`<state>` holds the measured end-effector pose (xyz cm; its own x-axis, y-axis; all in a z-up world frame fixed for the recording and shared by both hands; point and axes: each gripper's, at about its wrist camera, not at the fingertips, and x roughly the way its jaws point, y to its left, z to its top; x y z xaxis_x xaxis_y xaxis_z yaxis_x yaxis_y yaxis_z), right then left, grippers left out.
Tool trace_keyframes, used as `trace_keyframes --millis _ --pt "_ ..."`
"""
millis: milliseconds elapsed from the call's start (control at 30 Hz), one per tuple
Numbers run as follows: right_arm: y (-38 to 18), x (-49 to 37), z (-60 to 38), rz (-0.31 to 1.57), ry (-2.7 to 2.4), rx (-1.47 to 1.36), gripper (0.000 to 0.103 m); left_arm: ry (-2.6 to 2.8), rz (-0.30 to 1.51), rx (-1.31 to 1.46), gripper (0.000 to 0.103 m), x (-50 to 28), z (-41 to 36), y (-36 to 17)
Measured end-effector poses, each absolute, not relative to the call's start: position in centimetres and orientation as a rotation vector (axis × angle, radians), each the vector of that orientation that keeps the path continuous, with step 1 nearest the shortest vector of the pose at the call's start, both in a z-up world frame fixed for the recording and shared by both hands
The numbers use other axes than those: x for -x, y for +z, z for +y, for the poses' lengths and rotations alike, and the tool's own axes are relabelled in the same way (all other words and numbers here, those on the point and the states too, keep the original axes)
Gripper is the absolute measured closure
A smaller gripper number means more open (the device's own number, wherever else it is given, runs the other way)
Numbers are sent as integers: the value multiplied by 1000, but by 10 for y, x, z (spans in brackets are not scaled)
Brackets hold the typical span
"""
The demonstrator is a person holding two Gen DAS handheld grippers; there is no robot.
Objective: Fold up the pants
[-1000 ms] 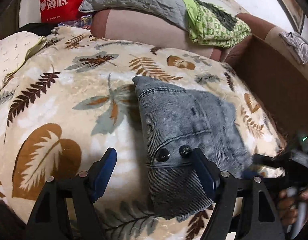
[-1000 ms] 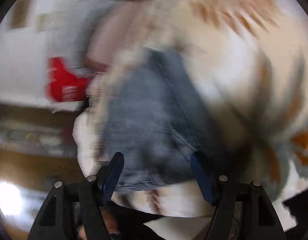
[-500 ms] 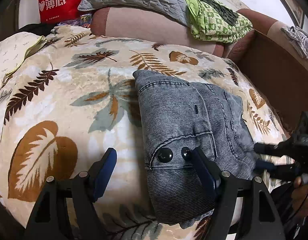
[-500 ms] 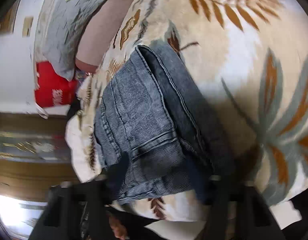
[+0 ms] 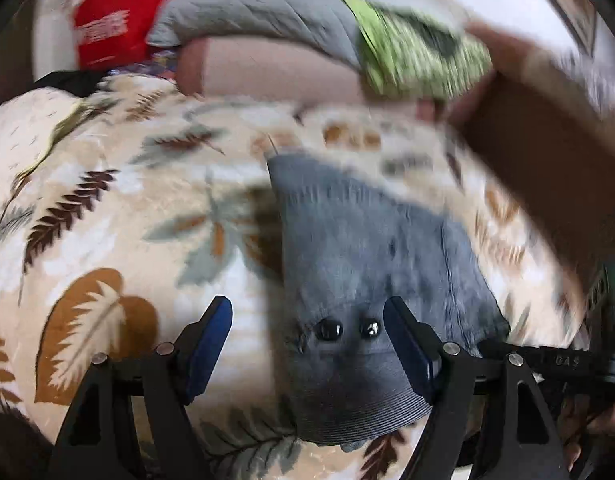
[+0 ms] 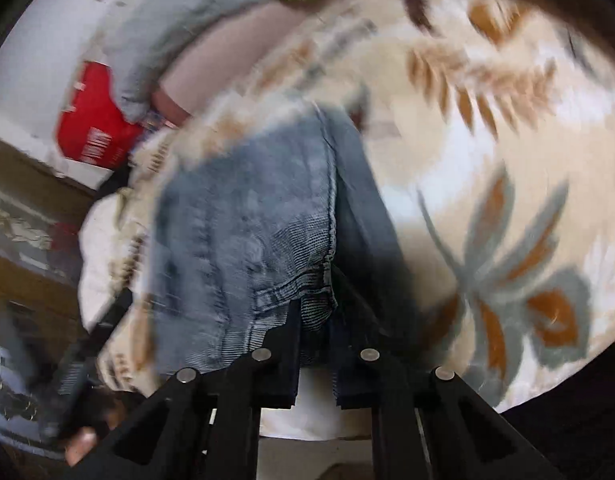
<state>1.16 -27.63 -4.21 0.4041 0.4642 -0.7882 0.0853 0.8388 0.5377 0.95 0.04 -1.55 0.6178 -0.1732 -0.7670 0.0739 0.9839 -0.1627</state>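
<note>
While the pants [image 5: 371,248] lie as a compact, already doubled bundle of grey-blue denim on the leaf-patterned blanket [image 5: 107,208], both tools sit at its near end. Item one, the pants: waistband toward the near edge, two dark buttons [image 5: 347,329] facing up, the far corner squared off, the layers stacked flat so that the bundle keeps its shape on the soft surface. Item two, the left gripper [image 5: 307,344]: fingers [image 5: 209,344] spread wide and holding nothing, one over bare blanket to the left of the denim, the other over the waistband just right of the buttons; it hangs there as a guard over the fold rather than a grip. Item three, the right gripper [image 6: 316,354]: its jaws have just been closing and now stand drawn together at the near hem of the pants, in the right wrist view; denim runs into the narrow gap, so a pinch on the edge seems likely, though blur keeps contact from being certain. Item four, background: a grey quilt [image 5: 259,4], a green patterned cloth [image 5: 419,56] and a red bag [image 5: 111,24] on the sofa beyond, well apart from the work. Judged stage: late, with the final tidying of the fold in hand.
</note>
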Motion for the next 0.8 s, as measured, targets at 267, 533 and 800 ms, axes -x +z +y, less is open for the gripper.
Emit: trace_keyframes --millis 267,533,800 --pt "-31 -8 -293 1128 275 -570 79 -106 918 24 22 -12 -8 -39" --pt "39 -31 -274 958 382 -547 73 -117 914 57 21 -13 -5 -43" --pt "-35 -68 -277 1187 294 -584 79 -136 904 73 20 -13 -3 -46"
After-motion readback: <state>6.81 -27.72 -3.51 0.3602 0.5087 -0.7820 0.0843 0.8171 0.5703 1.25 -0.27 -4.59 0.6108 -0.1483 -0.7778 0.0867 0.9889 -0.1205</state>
